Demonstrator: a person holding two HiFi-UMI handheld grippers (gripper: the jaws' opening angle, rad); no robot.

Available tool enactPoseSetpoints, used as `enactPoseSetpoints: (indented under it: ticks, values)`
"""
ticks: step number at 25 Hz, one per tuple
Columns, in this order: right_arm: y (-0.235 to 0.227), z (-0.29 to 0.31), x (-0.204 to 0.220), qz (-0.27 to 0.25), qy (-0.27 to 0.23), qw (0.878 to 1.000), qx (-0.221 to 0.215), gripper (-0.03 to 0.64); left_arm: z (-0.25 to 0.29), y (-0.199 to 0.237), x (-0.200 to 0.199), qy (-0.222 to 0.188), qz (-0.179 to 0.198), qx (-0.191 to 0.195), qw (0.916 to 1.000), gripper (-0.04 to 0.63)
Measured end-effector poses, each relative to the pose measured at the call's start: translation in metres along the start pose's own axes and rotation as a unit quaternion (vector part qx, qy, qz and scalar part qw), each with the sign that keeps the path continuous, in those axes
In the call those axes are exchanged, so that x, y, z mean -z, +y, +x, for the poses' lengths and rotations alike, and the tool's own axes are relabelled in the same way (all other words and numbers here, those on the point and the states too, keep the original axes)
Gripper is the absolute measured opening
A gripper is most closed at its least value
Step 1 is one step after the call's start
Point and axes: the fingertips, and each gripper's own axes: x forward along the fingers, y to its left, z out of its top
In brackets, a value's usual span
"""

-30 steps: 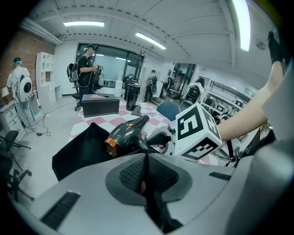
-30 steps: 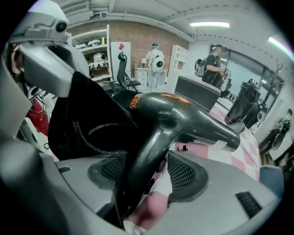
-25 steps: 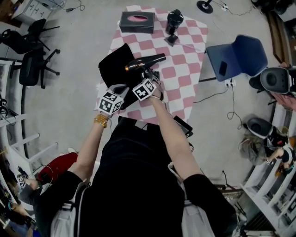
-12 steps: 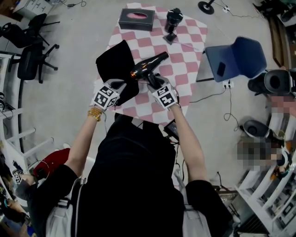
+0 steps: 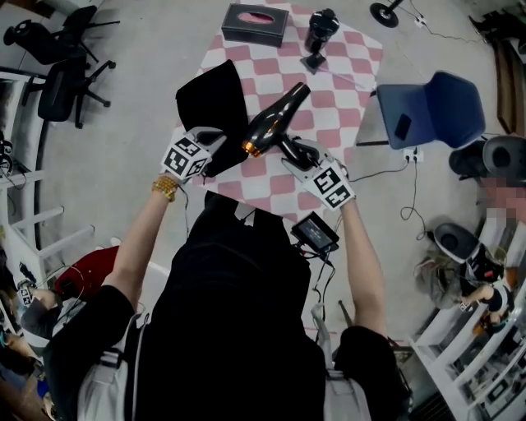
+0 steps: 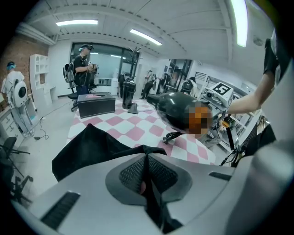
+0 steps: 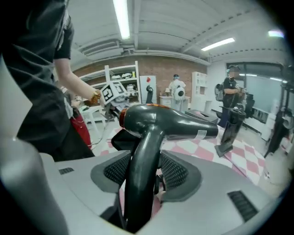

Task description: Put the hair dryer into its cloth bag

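The black hair dryer (image 5: 275, 123) hangs above the pink-checked table (image 5: 341, 90), its orange-ringed rear end toward the black cloth bag (image 5: 212, 103). My right gripper (image 5: 296, 152) is shut on the dryer's handle (image 7: 142, 174), and both pads press on it in the right gripper view. My left gripper (image 5: 214, 146) is shut on the bag's near edge, with the cloth (image 6: 92, 147) pinched between its pads and draped over the table's left side. In the left gripper view the dryer (image 6: 177, 108) floats just right of the bag. I cannot see the bag's mouth.
A black tissue box (image 5: 255, 23) and a black stand with a cup (image 5: 319, 37) sit at the table's far end. A blue chair (image 5: 431, 107) stands to the right and office chairs (image 5: 57, 74) to the left. Cables lie on the floor at the right.
My right gripper has lifted the hair dryer off the table and carried it up and to the right, turning it. The left gripper has stayed shut on the bag's edge.
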Motion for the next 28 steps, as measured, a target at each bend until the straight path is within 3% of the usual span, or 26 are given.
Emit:
enactPoseSetpoints:
  ticks: [3, 6, 9, 19, 24, 28]
  values:
    - [0.038, -0.003, -0.001, -0.078, 0.014, 0.994, -0.075, 0.204, 0.003, 0.001, -0.004, 0.01, 0.019, 0.002, 0.9998, 0.028]
    - [0.069, 0.003, 0.008, -0.154, 0.052, 0.978, -0.132, 0.204, 0.006, 0.001, -0.009, 0.014, 0.033, -0.002, 0.9993, 0.028]
    - [0.092, 0.007, 0.014, -0.199, 0.076, 0.962, -0.172, 0.204, 0.008, 0.002, -0.015, 0.005, 0.029, -0.012, 0.9995, 0.028]
    - [0.138, 0.001, 0.025, -0.266, 0.1, 0.927, -0.246, 0.205, 0.002, 0.018, -0.035, -0.012, 0.004, -0.045, 0.9989, 0.026]
    - [0.15, 0.012, 0.033, -0.286, 0.128, 0.909, -0.276, 0.204, 0.001, -0.004, -0.052, -0.028, 0.051, -0.017, 0.9982, 0.026]
    - [0.148, 0.03, 0.028, -0.272, 0.141, 0.908, -0.288, 0.206, 0.005, -0.027, -0.059, -0.024, 0.08, 0.013, 0.9965, 0.028]
